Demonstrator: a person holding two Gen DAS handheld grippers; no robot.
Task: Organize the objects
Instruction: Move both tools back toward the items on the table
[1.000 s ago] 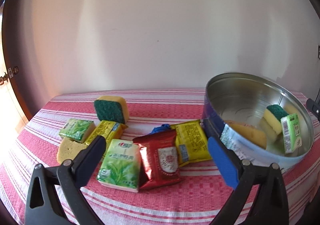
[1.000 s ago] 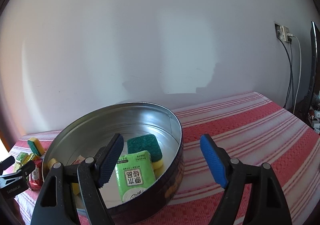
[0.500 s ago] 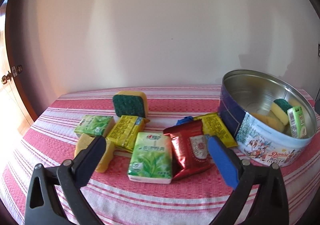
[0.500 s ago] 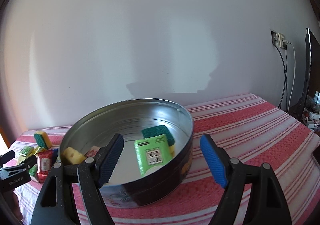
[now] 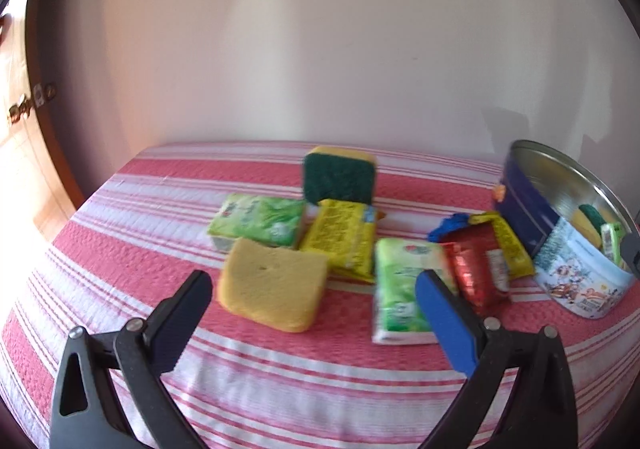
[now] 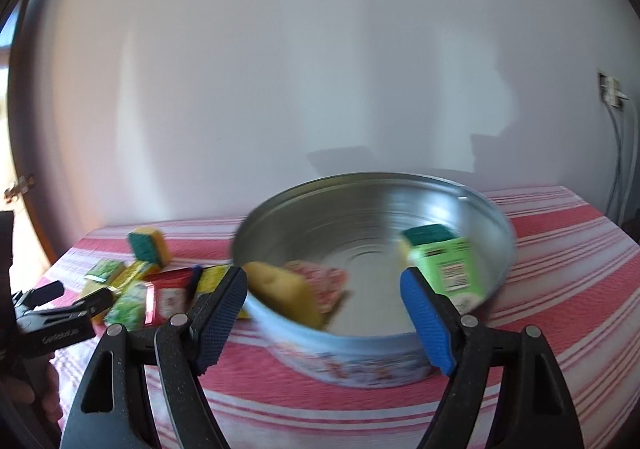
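My left gripper [image 5: 312,285] is open just in front of a bare yellow sponge [image 5: 272,285] on the striped cloth. Behind the sponge lie two green tissue packs [image 5: 260,221] [image 5: 400,289], a yellow packet [image 5: 344,241], a green-topped scrub sponge [image 5: 340,177] and a red packet [image 5: 480,269]. My right gripper [image 6: 322,281] is open and empty, facing the round metal tin [image 6: 360,361]. The tin holds a yellow sponge [image 6: 284,289], a pinkish packet [image 6: 320,277], a green pack [image 6: 452,269] and a scrub sponge [image 6: 428,235]. The left gripper [image 6: 76,295] shows at the far left of the right wrist view.
A second yellow packet [image 5: 508,245] and a small blue item [image 5: 452,223] lie against the tin [image 5: 572,277]. A wall stands close behind the table. A door [image 5: 24,109] is at the left, and a socket with cables [image 6: 612,93] at the right.
The left gripper swung left, from facing the tissue pack and red packet to facing the bare sponge. The right gripper drew back and left, so the tin now sits ahead of its fingers.
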